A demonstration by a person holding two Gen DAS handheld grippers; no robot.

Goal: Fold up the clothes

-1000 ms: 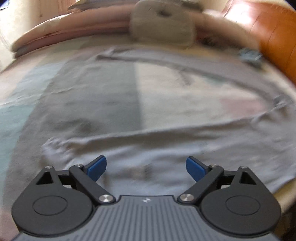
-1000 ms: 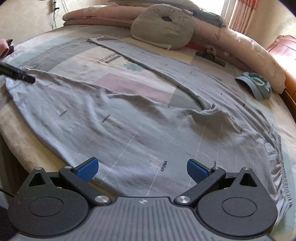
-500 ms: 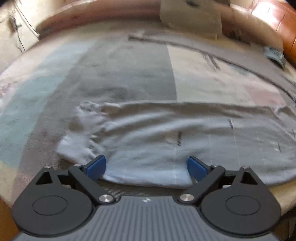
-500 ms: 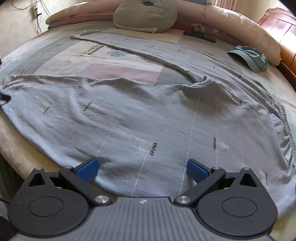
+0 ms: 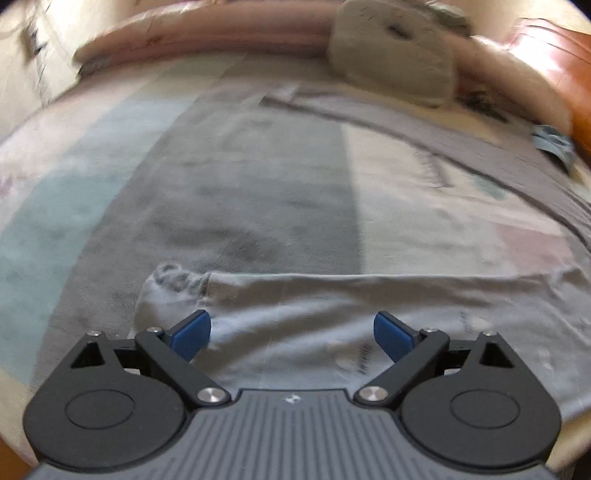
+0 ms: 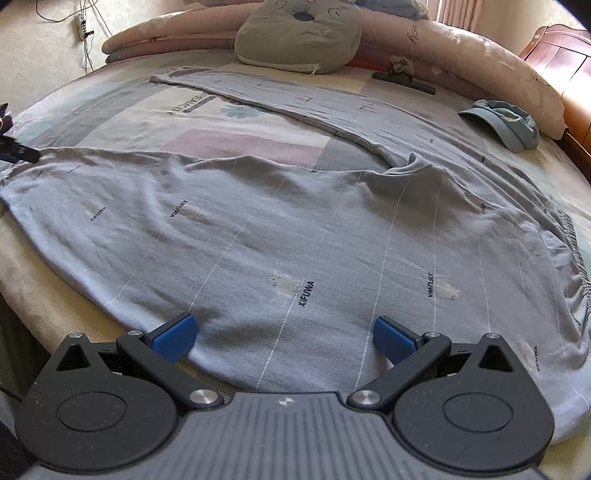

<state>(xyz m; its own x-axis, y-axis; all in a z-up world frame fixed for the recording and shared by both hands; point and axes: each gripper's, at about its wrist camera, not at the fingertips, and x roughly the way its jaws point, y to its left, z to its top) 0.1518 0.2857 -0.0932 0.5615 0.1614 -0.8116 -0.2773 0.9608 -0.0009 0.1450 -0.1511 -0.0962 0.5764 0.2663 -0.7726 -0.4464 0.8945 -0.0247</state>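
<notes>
Light grey trousers [image 6: 295,236] with small printed words lie spread on the bed, one leg running along the near edge and the other [image 6: 295,99] stretching toward the pillows. My right gripper [image 6: 284,334] is open, its blue pads over the near leg's front edge. My left gripper [image 5: 291,332] is open above the same leg [image 5: 332,306], close to its crumpled cuff [image 5: 173,284]. The tip of the left gripper shows at the far left in the right wrist view [image 6: 18,151], by that cuff.
A patchwork bedspread [image 6: 240,144] covers the bed. A grey cushion [image 6: 299,33] and rolled pink quilts [image 6: 480,59] lie at the head. A blue cap [image 6: 506,122] and a dark clip [image 6: 402,81] lie on the right. A wooden headboard [image 6: 561,62] stands at far right.
The left gripper has moved up over the leg near the cuff and its view is blurred. The right gripper has shifted slightly along the near leg. Both stayed open.
</notes>
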